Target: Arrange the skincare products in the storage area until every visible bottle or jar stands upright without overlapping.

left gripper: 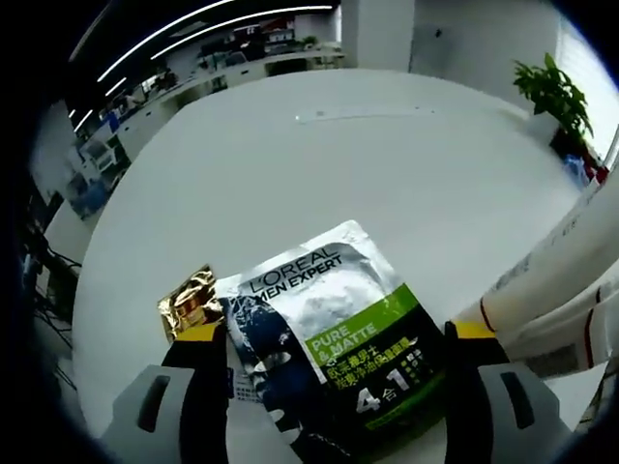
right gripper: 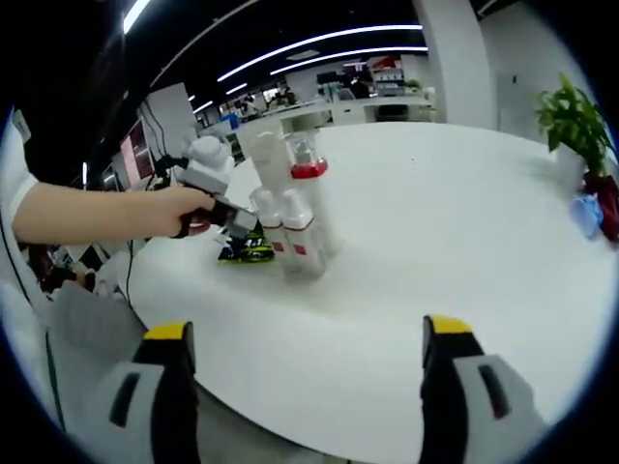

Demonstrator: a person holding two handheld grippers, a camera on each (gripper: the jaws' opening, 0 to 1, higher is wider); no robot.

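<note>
Two grippers work over a round white table (left gripper: 290, 184). From the left gripper view, the left gripper (left gripper: 329, 333) has its yellow-tipped black jaws spread wide, with a flat silver, navy and green L'Oréal Men Expert sachet (left gripper: 329, 329) lying on the table between them; whether the jaws touch it I cannot tell; a small gold foil packet (left gripper: 191, 302) lies just beside the sachet's left edge, and white bottles with red bands (left gripper: 551, 275) crowd in at the right, seen so close that only their sides show. The right gripper view shows what that view cannot: the same white bottles (right gripper: 295, 208) standing upright in a tight cluster, one with a clear cap and red collar (right gripper: 306, 155); a person's hand (right gripper: 179, 213) holds the left gripper low beside them, over the sachet's green edge (right gripper: 247, 251). The right gripper (right gripper: 305, 362) is wide open, grasping nothing, well apart from the cluster; a green potted plant (right gripper: 571, 121) sits at the table's far edge.
</note>
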